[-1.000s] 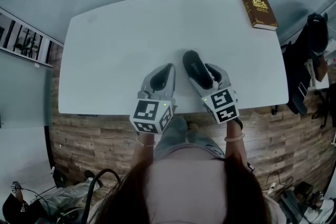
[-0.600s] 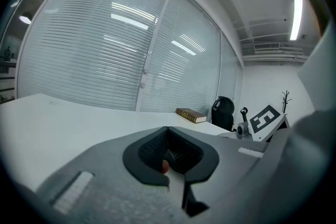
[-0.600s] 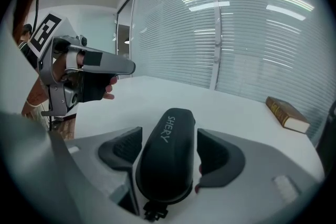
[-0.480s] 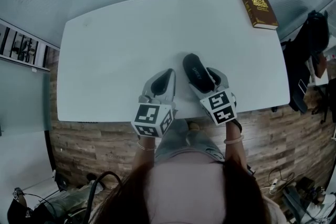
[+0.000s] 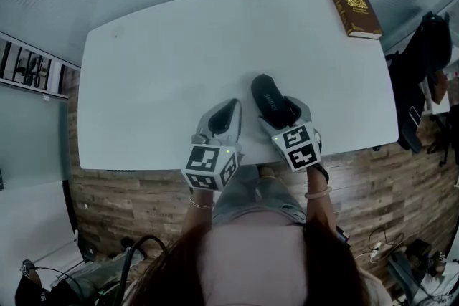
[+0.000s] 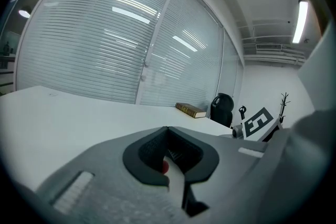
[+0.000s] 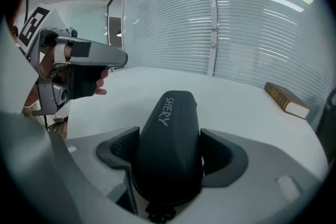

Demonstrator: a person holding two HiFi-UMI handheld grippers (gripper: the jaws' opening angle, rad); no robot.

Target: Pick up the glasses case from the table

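The black glasses case (image 5: pixel 270 98) (image 7: pixel 168 139), with pale lettering on its lid, lies lengthwise between the fingers of my right gripper (image 5: pixel 281 114) (image 7: pixel 169 148) near the table's front edge. The jaws are opening, and a thin gap shows between the pads and the case's sides. I cannot tell whether the case rests on the white table (image 5: pixel 158 68). My left gripper (image 5: pixel 225 115) (image 6: pixel 168 136) sits just left of it, low over the table, with its dark pads closed together on nothing. It also shows in the right gripper view as the left gripper (image 7: pixel 79 73).
A brown book (image 5: pixel 355 11) (image 7: pixel 286 100) (image 6: pixel 191 110) lies at the table's far right corner. A black chair with bags (image 5: pixel 423 75) stands off the right end. The table's front edge runs just under both grippers, with wooden floor (image 5: pixel 129 197) below.
Both grippers have sunk a little toward the table and drawn nearer the front edge. The right jaws have spread wider round the case.
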